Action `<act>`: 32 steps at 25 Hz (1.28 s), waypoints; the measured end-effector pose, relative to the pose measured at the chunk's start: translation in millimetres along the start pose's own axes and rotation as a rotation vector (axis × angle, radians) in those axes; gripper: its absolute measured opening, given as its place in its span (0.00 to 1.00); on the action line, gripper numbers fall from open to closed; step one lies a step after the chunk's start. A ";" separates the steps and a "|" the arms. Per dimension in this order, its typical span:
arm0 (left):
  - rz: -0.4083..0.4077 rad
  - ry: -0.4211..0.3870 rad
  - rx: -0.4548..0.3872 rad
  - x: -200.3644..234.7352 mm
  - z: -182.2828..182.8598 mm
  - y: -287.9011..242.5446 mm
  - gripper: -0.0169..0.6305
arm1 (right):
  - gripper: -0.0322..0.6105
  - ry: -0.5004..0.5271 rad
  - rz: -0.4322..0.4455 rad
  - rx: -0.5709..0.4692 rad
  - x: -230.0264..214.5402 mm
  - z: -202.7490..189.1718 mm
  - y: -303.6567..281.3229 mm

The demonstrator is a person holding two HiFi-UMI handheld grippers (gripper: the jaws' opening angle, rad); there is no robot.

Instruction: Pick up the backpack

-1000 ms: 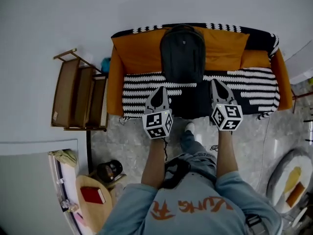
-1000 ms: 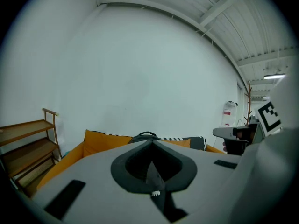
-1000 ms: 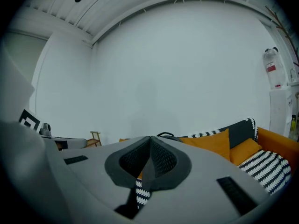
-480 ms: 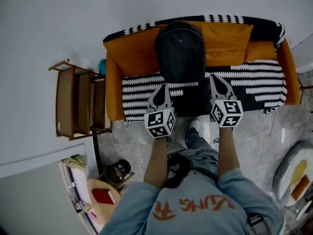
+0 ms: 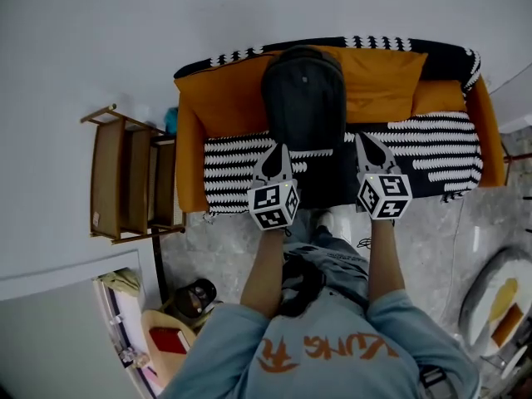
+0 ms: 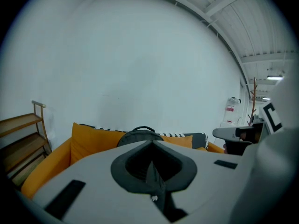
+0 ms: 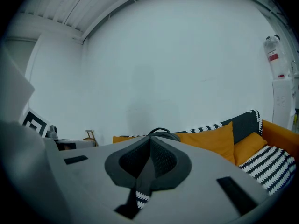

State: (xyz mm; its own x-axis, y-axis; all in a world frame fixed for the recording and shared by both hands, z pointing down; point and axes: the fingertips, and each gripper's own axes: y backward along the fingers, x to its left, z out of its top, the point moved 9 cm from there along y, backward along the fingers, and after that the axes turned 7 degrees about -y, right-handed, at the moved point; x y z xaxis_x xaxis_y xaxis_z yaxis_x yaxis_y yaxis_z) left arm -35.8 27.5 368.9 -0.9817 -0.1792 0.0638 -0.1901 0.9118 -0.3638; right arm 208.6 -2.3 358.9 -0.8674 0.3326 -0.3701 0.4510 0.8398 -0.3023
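Observation:
A black backpack (image 5: 304,98) stands upright on an orange sofa (image 5: 208,98), leaning against its back cushions; its top handle (image 6: 143,128) shows above the jaws in the left gripper view, and its top (image 7: 160,133) in the right gripper view. My left gripper (image 5: 280,150) hovers over the striped seat, just short of the backpack's lower left corner, shut and empty. My right gripper (image 5: 363,138) is near the lower right corner, also shut with nothing in it. Neither touches the backpack.
A black-and-white striped throw (image 5: 424,148) covers the sofa seat. A wooden shelf rack (image 5: 133,177) stands left of the sofa. A round wooden side table (image 5: 162,343) with a red book sits at the lower left. A white wall (image 5: 249,7) is behind the sofa.
Both grippers have moved forward toward the backpack and slightly lower, mostly in the first half second; the sofa now sits a little closer in view. Jaws stayed shut.

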 end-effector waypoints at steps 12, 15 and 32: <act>0.021 0.038 0.034 18.4 -18.4 -32.5 0.06 | 0.05 0.031 -0.028 0.055 -7.3 -11.1 -28.9; 0.026 0.056 0.064 26.9 -31.7 -42.4 0.06 | 0.05 0.026 -0.039 0.093 -12.1 -24.3 -41.2; 0.051 0.097 0.207 83.0 -75.1 -115.8 0.06 | 0.05 0.003 -0.085 0.260 -32.8 -65.1 -131.1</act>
State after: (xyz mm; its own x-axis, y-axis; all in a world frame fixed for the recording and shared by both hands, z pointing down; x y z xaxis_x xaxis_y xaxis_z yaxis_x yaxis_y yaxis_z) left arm -95.8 -65.2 486.1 -0.9879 -0.0898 0.1261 -0.1451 0.8215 -0.5514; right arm 164.2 -95.4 467.9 -0.9051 0.2673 -0.3307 0.4148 0.7264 -0.5480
